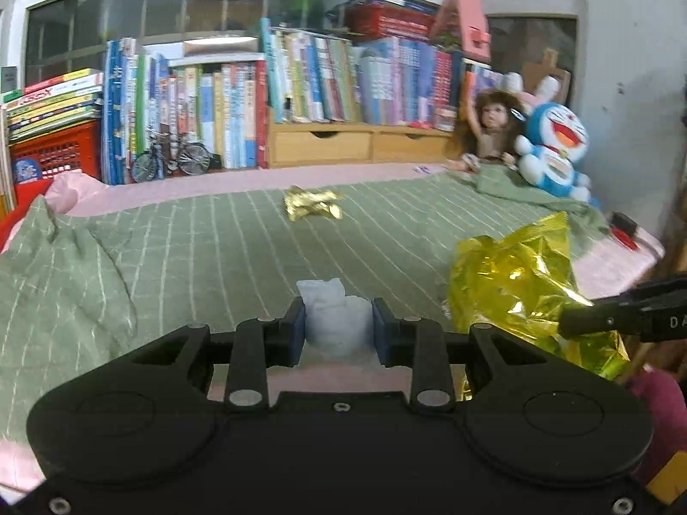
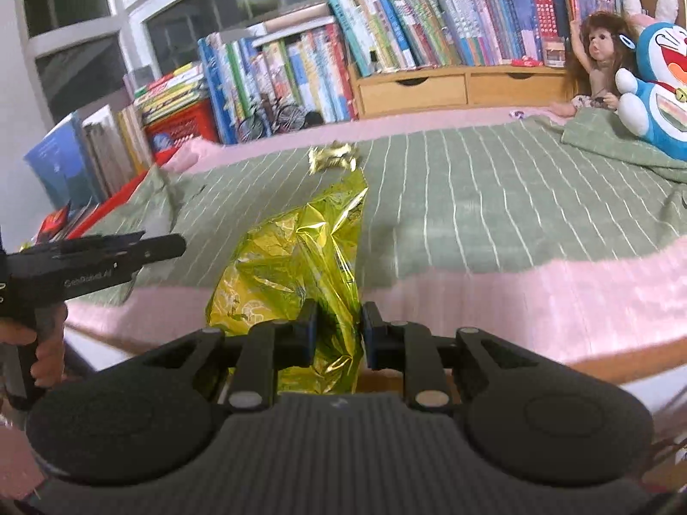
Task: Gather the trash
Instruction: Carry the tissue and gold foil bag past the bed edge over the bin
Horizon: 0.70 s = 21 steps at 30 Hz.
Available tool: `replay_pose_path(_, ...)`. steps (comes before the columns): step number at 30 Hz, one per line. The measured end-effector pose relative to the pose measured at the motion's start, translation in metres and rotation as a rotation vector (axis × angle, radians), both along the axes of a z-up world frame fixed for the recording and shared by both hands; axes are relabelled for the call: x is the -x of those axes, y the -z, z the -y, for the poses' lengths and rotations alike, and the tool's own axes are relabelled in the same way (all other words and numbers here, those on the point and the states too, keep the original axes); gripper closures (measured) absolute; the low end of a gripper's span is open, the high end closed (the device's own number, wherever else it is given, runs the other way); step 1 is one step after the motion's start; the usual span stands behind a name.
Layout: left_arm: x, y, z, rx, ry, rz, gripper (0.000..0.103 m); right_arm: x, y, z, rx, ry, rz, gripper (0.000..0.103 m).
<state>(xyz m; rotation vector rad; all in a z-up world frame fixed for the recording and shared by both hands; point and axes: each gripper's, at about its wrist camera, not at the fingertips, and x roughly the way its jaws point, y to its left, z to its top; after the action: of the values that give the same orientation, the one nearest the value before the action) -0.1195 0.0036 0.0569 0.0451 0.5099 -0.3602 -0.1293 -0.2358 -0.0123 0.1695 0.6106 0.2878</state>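
Currently Held: Two Pieces of Trash

Left gripper [image 1: 338,328] was clamped on a white tissue wad [image 1: 332,315], jaws narrowly spaced. Right gripper [image 2: 339,332] was pinched on a crumpled yellow foil bag [image 2: 296,257], raised over the bed's near edge. A gold wrapper [image 1: 312,202] lay farther off on the green striped blanket [image 1: 214,249].

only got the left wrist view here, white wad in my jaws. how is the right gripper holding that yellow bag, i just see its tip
Observer: The right gripper is shut on the yellow foil bag, pinching its lower part, bag sticking up.
Operator: anything left of me i can't see
Observer: A hand wraps the left gripper's handle; your view never shows it.
Operator: more trash?
Observer: Only the gold wrapper on the green blanket; past its near edge, bare pink bedding.
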Motion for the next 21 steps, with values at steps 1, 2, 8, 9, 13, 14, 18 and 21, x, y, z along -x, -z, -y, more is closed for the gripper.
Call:
replay_pose_path(1,0.005,0.002,0.001,-0.001,0.009,-0.006,0.073,0.005,0.001,0.000,0.003,-0.008,-0.007,0.079)
replay_pose_path(2,0.012,0.004,0.002,-0.003,0.019,-0.012,0.073,0.010,0.002,-0.001,0.005,-0.013,-0.013,0.079)
replay_pose_path(8,0.046,0.022,0.009,-0.024,0.078,-0.063,0.073,0.037,0.012,-0.013,0.063,-0.081,-0.061,0.079)
replay_pose_path(9,0.051,0.025,0.010,-0.026,0.084,-0.073,0.073,0.040,0.014,-0.014,0.068,-0.092,-0.073,0.079)
replay_pose_path(13,0.065,0.040,0.012,-0.035,0.110,-0.124,0.073,0.047,0.025,-0.022,0.096,-0.127,-0.119,0.079)
replay_pose_path(14,0.068,0.045,0.013,-0.039,0.115,-0.137,0.073,0.048,0.029,-0.024,0.101,-0.131,-0.133,0.079)
replay_pose_path(18,0.073,0.065,0.015,-0.063,0.119,-0.198,0.073,0.044,0.044,-0.030,0.104,-0.144,-0.198,0.080)
replay_pose_path(21,0.073,0.083,0.015,-0.071,0.115,-0.255,0.073,0.037,0.054,-0.037,0.134,-0.141,-0.275,0.081)
